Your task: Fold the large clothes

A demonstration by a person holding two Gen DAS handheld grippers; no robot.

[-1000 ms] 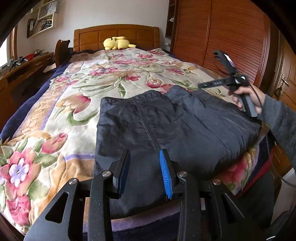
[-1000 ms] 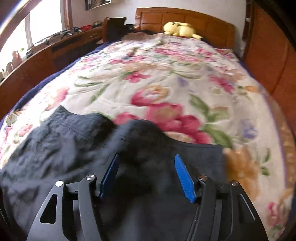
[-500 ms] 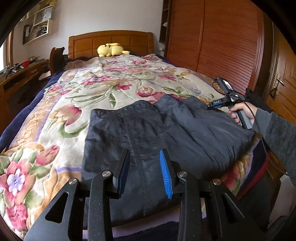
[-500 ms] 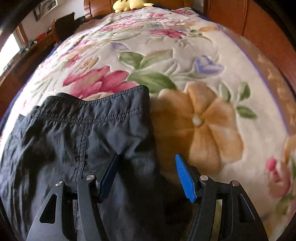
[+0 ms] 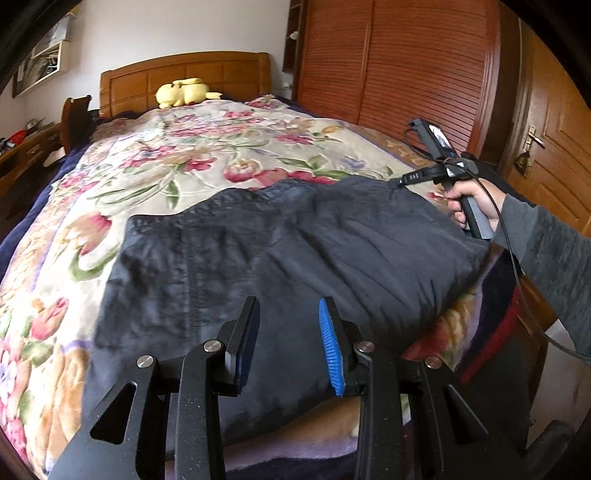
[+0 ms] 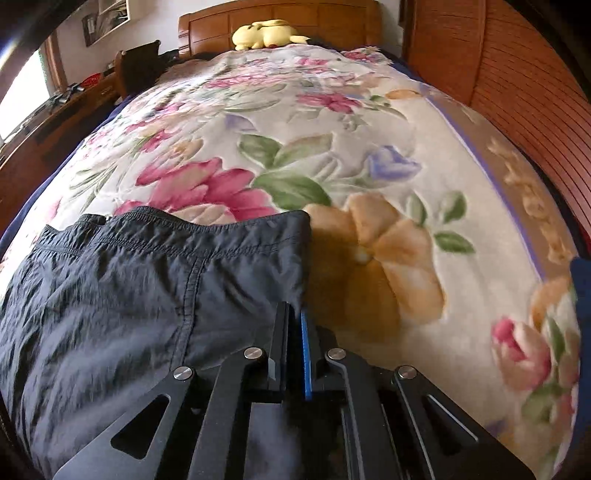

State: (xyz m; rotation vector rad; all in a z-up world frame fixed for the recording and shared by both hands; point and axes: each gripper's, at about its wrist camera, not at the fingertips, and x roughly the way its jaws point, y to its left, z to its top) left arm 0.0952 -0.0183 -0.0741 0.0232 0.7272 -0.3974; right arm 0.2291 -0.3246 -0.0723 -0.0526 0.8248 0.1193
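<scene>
Right tongs (image 6: 295, 332) just clenched, seemingly pinching the trousers' (image 6: 147, 295) edge; left tongs (image 5: 288, 332) hover above, released.

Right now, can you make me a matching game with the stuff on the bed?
Things:
1. plush toy
2. dark trousers
3. left gripper
4. right gripper

Descriptions:
A. jaws apart, holding nothing
B. yellow, by the headboard
C. spread on the flowery blanket
D. jaws just closed at the trousers' edge

Pairs: 1-B, 2-C, 3-A, 4-D
</scene>
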